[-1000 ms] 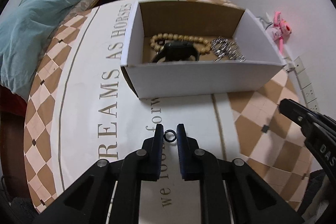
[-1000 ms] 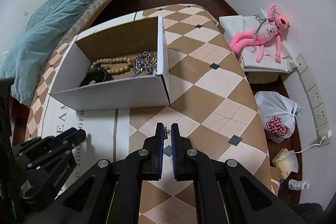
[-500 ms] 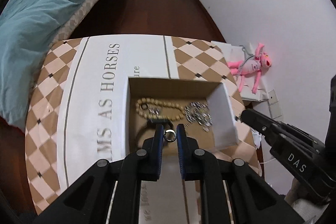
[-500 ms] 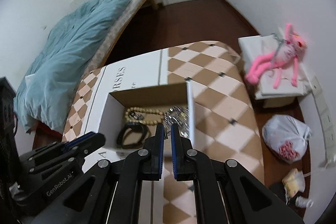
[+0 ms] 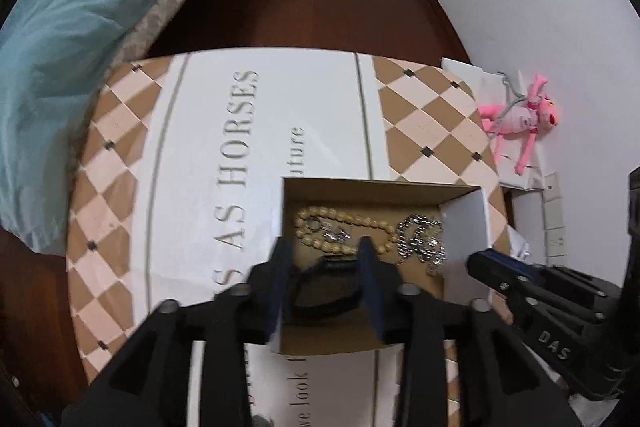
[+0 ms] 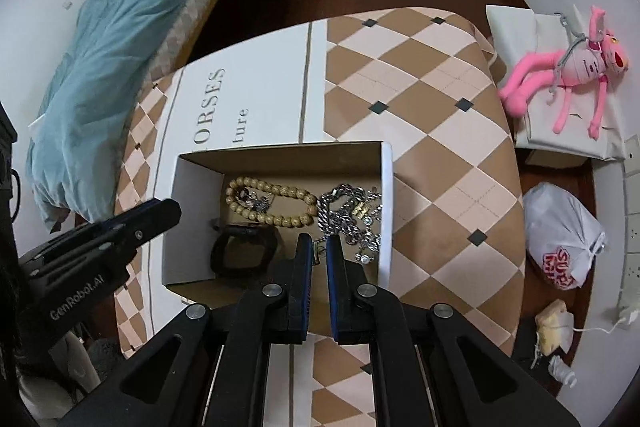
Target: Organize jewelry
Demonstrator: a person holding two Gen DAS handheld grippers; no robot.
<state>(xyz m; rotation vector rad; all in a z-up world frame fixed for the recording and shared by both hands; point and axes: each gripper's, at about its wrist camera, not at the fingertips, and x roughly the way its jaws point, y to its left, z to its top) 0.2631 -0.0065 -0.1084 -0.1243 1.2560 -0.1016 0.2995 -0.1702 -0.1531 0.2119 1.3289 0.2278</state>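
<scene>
A white cardboard box (image 5: 464,223) (image 6: 386,203) stands on the table. It holds a wooden bead bracelet (image 5: 344,219) (image 6: 268,199), a silver chain (image 5: 420,243) (image 6: 348,215) and a black bracelet (image 5: 324,291) (image 6: 244,251). My left gripper (image 5: 322,251) is open and empty above the box, over the black bracelet. My right gripper (image 6: 319,247) is shut on a small metal piece (image 6: 319,251), above the box's right part, near the chain.
The table (image 6: 440,107) has a checkered cloth with a white lettered band. A bed with a teal duvet (image 5: 80,7) lies to the left. A pink plush toy (image 6: 576,63) and a plastic bag (image 6: 560,239) lie on the right by the wall.
Both grippers rose and moved forward over the box. My left gripper opened and the small ring it held is no longer between its fingers. The right gripper stays shut.
</scene>
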